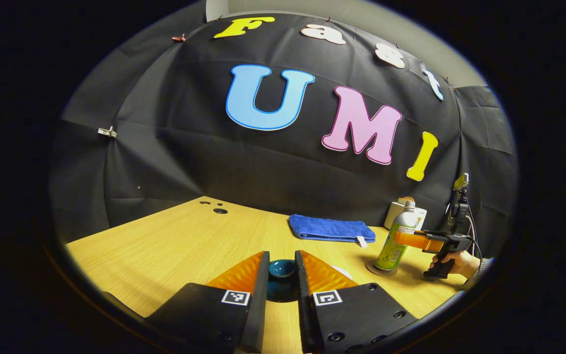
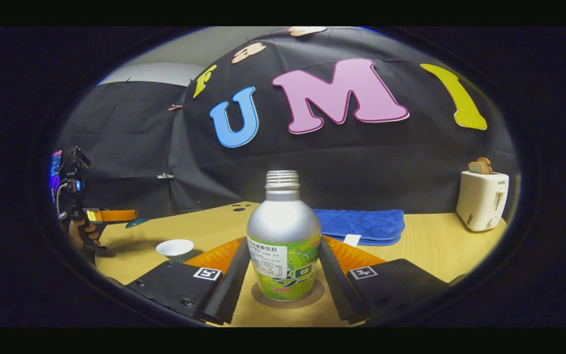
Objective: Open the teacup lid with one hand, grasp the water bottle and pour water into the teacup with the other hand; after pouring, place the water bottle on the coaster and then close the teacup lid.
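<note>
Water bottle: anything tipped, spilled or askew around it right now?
Nothing stands out. The water bottle stands upright on the coaster between the right gripper's fingers, the teacup sits upright, and I see no spill on the table.

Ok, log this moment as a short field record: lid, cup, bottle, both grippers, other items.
lid: teal teacup lid held between the left gripper fingers, off the cup
teacup: white teacup open on the table
bottle: water bottle upright on the coaster, uncapped
right gripper: right gripper fingers either side of the bottle; contact unclear
other: blue towel, toaster at the back
</note>
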`<control>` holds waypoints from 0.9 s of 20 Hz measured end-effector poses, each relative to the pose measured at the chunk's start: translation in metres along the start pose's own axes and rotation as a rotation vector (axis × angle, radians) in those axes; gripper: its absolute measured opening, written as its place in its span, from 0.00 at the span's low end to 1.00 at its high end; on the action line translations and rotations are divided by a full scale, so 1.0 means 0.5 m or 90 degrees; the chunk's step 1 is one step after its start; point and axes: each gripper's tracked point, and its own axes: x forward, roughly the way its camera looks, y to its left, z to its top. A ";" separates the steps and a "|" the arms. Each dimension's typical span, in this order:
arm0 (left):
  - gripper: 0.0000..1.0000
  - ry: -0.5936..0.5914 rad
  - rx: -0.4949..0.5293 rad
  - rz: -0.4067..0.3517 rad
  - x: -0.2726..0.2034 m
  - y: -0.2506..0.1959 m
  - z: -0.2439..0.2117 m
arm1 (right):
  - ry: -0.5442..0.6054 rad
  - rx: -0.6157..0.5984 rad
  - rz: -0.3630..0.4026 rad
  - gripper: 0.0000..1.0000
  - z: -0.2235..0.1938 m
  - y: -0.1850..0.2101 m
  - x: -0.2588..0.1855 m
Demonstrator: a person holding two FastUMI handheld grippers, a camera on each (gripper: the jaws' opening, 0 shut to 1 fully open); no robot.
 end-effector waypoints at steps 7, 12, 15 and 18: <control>0.32 0.003 -0.003 -0.001 0.002 0.001 -0.007 | 0.012 0.000 -0.002 0.82 -0.004 0.004 -0.005; 0.35 0.006 0.000 -0.008 0.000 -0.013 -0.008 | 0.019 0.002 -0.003 0.90 -0.007 0.007 -0.019; 0.35 0.007 0.002 -0.031 0.000 -0.050 -0.011 | 0.018 -0.005 -0.003 0.90 -0.003 0.010 -0.034; 0.33 0.005 0.007 -0.056 0.008 -0.090 -0.015 | 0.023 -0.002 -0.006 0.92 -0.009 0.013 -0.062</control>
